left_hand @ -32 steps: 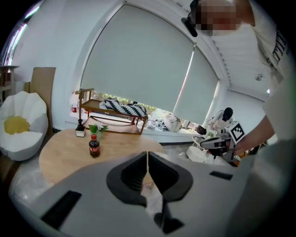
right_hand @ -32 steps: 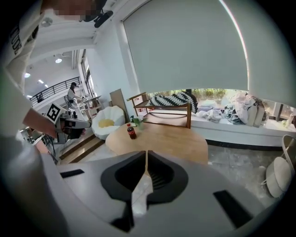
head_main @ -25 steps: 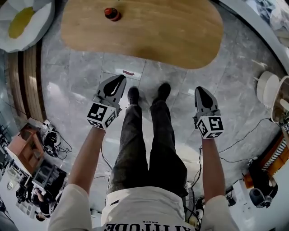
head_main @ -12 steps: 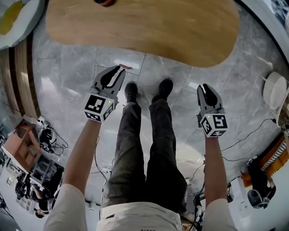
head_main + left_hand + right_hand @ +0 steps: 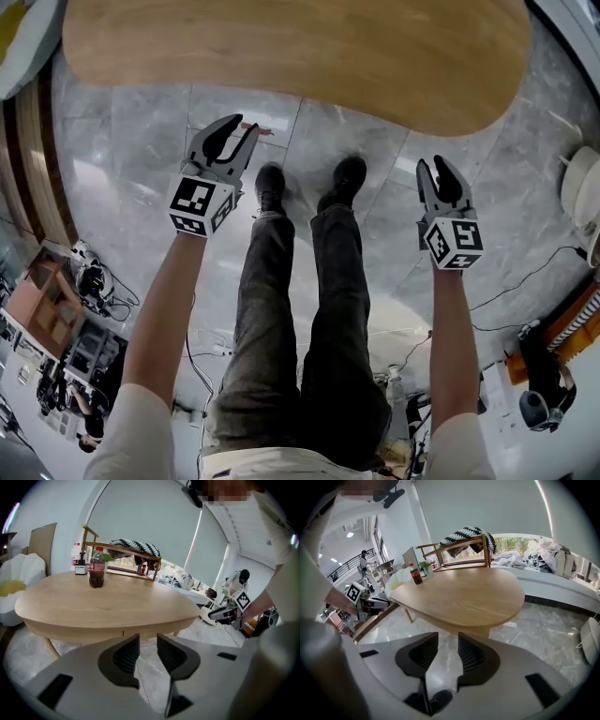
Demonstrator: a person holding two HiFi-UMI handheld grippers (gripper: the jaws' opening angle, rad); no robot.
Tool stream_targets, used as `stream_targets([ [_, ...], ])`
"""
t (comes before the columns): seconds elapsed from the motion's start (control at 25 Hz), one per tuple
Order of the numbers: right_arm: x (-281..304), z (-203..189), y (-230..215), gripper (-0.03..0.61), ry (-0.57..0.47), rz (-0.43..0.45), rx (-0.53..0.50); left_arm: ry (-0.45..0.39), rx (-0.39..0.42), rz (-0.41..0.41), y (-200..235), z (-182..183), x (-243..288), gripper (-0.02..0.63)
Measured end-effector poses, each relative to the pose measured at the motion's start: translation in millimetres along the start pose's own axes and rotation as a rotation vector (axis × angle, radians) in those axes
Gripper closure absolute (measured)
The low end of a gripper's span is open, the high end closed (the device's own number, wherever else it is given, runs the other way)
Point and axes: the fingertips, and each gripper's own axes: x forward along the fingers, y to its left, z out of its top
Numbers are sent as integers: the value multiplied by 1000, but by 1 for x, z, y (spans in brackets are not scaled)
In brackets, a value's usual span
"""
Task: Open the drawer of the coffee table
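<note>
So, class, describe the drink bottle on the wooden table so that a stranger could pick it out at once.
Find the oval wooden table. Near its far edge, towards the left in the left gripper view, a plastic bottle stands upright. Its dark drink and red label set it apart from the wooden frame draped with a striped blanket behind it.

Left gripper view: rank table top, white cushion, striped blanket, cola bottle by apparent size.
table top
white cushion
striped blanket and cola bottle: about alike; blanket sits farther back, so unranked
</note>
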Motion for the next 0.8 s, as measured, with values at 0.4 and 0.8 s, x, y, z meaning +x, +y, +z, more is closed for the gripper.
stream_targets([
  [0.4,48,-39,-30,382,0,-35,-11,-2,58,-42,0,-28,57,463],
  [0.8,79,-37,-57,268,-54,-96,-56,-71,57,93,42,-30,90,331],
])
